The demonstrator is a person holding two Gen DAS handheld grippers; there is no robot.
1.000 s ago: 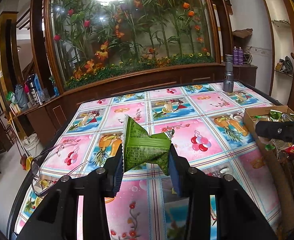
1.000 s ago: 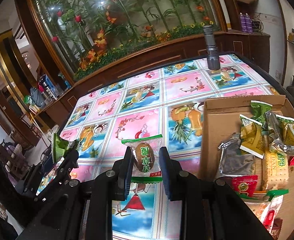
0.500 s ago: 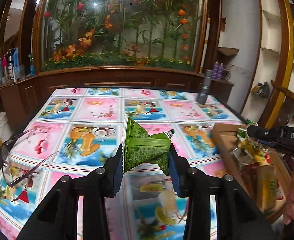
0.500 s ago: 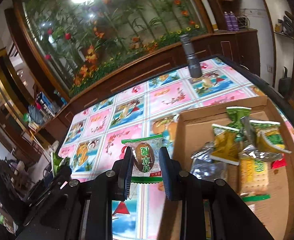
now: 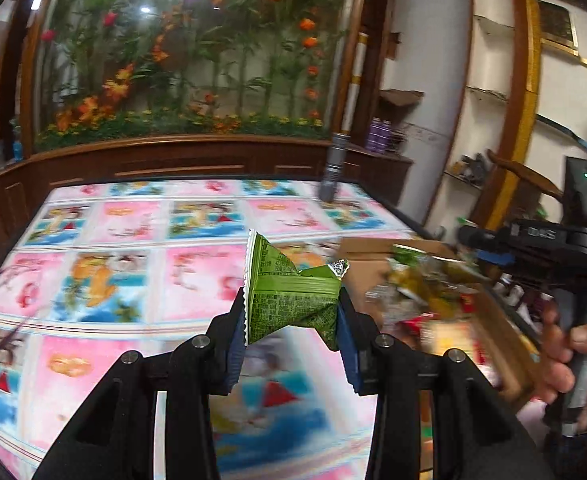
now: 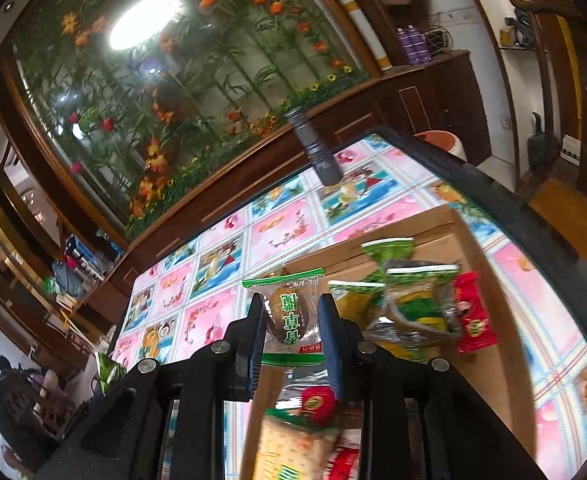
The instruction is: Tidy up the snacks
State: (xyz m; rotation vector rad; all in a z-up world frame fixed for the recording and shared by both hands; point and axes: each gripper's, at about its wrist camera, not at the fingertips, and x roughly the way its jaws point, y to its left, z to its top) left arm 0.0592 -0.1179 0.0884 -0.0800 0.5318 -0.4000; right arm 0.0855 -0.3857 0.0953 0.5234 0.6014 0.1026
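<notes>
The counter (image 5: pixel 133 280), under a pink and blue picture cloth, fills the lower left and middle of the left wrist view, bare out to its dark far edge. A grey flashlight (image 6: pixel 315 148) stands upright near that far edge. The cardboard box (image 6: pixel 489 300) lies at right of centre, close to the counter's right rim, heaped with snack packets (image 6: pixel 413 300). The left tongs (image 5: pixel 291 320), partly closed, pinch a green triangular packet (image 5: pixel 289 300) at centre frame, above the cloth just left of the box. The right tongs (image 6: pixel 289 320), nearly closed, clamp a clear-wrapped brown cake (image 6: pixel 287 312) over the box's near left edge.
</notes>
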